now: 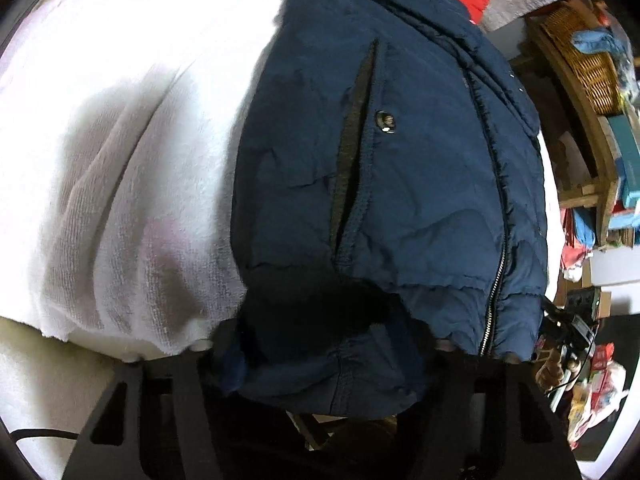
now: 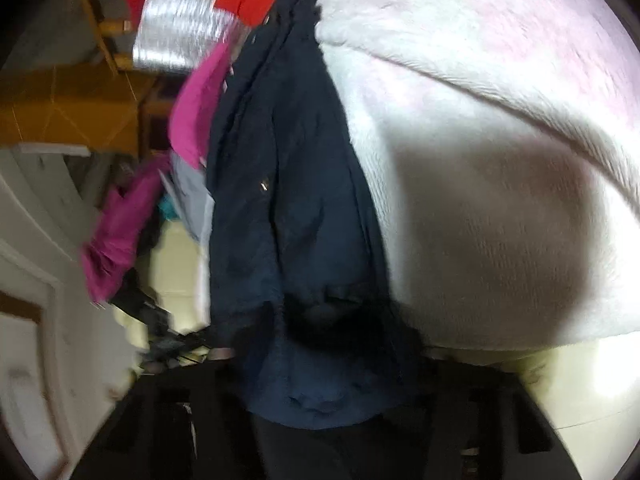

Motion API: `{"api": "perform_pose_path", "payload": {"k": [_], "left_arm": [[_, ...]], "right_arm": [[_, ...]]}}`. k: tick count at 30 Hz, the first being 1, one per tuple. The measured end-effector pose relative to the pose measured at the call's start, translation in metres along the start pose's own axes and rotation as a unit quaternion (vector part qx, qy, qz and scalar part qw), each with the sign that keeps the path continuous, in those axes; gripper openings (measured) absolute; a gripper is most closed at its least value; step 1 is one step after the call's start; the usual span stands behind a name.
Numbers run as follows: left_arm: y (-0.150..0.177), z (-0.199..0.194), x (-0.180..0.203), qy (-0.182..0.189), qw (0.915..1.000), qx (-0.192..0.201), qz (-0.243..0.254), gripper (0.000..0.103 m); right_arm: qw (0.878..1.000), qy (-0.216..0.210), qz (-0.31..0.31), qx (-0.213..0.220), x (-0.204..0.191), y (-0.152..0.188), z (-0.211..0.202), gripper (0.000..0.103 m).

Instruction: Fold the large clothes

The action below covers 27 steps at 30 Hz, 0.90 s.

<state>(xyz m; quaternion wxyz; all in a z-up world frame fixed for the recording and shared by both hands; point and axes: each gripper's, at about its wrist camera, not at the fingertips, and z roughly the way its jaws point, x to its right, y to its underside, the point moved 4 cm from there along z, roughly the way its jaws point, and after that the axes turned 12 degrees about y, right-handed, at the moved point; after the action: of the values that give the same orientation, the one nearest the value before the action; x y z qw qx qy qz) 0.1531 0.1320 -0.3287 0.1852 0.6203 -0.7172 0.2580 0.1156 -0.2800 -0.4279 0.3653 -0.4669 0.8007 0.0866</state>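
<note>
white towel [image 1: 120,140]: on your far left in the left wrist view, a fluffy white spread covering the surface, bunched into soft ridges, with the jacket lying on it.
navy jacket [image 1: 400,180]: the puffy one, middle of the left view, zip running down its right side, a pocket slit and a snap button showing; its hem hangs over the near edge of the towel.
left claw [image 1: 324,356]: you've got it clamped on the jacket's bottom hem, fabric bunched up thick between the two black fingers.
shelf [image 1: 592,92]: off to the right of that view, wooden, with a wicker basket and boxes crammed in.
pink garment [image 2: 120,224]: left side of the right wrist view, pretty blurry, hanging beside the jacket.
right claw [image 2: 324,356]: closed on a dark fold of the jacket too, navy cloth spilling down between the fingers. Frame's smeared, but the grip reads clearly enough.
</note>
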Motion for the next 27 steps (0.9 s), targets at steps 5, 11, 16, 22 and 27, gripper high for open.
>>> {"api": "perform_pose_path", "payload": {"k": [5,11,16,22,27], "left_arm": [[0.002,-0.004,0.01,-0.003,0.9997,0.02,0.015,0.032],[-0.006,-0.026,0.027,0.018,0.9976,0.056,0.038,0.028],[-0.009,0.0,0.012,-0.013,0.9998,0.007,0.016,0.033],[-0.01,-0.009,0.016,0.004,0.9988,0.041,0.027,0.024],[-0.012,-0.042,0.034,0.048,0.9939,0.089,0.045,0.019]], "right_arm": [[0.998,0.011,-0.052,0.028,-0.027,-0.004,-0.021,0.014],[0.997,0.004,-0.073,0.038,-0.044,-0.009,-0.025,0.018],[1.0,0.002,-0.021,0.003,-0.025,-0.006,0.004,0.054],[0.997,0.031,-0.072,0.024,-0.035,-0.006,-0.008,0.017],[0.992,0.019,-0.104,0.064,-0.055,-0.008,-0.04,0.013]]}}
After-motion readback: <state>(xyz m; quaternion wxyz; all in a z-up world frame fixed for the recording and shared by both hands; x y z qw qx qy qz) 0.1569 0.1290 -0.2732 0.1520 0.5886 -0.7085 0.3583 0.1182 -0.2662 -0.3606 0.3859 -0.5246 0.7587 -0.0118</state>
